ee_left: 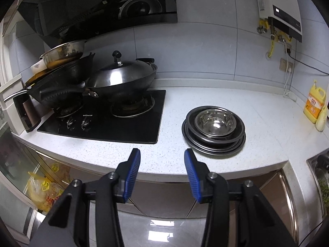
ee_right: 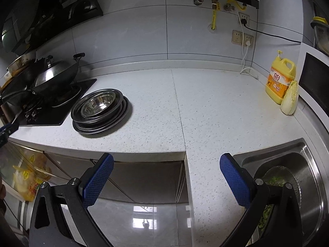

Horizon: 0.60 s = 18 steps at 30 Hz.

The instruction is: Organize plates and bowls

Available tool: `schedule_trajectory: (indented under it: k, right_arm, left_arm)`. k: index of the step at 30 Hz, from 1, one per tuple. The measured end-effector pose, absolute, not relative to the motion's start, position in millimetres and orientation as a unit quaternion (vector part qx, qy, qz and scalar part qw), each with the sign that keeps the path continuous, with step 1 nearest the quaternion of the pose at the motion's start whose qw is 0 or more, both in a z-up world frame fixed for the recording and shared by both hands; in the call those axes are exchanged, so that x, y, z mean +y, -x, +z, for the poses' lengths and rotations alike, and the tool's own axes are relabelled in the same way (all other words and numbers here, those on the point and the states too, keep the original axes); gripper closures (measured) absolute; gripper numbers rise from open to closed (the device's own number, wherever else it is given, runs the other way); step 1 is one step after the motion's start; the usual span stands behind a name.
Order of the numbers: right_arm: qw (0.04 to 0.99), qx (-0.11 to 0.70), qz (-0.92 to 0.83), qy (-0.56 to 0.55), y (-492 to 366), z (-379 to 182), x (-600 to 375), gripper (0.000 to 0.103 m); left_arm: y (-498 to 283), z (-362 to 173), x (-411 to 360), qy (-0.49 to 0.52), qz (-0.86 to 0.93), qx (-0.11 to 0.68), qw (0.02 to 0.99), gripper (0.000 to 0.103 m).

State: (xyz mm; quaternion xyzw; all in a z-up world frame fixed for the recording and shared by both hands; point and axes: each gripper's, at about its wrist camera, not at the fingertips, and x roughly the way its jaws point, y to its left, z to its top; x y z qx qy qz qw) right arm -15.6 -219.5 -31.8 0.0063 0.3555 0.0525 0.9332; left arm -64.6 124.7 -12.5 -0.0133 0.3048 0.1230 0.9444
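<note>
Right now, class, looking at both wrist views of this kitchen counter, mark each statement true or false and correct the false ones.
1. A steel bowl sits on top of the stack of plates. True.
2. The left gripper holds a plate. False: nothing is between its fingers.
3. The wok on the stove has its lid on. True.
4. The detergent bottle lies in the sink. False: it stands on the counter beside a cabbage.

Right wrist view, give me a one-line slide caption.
Open right gripper at the counter's edge, empty, with a steel bowl nested on stacked plates beside the stove.
</note>
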Motion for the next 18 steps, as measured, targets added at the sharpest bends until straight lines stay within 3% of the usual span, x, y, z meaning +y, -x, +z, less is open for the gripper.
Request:
schedule_trajectory:
  k: [18]
  right_arm:
    - [0.935, 0.344, 0.084, -0.014, 20.0, -25.0, -228.8, 0.001]
  left_arm:
    - [81.5, -8.0, 113.2, 0.062, 0.101, 0.308, 0.944, 0.061]
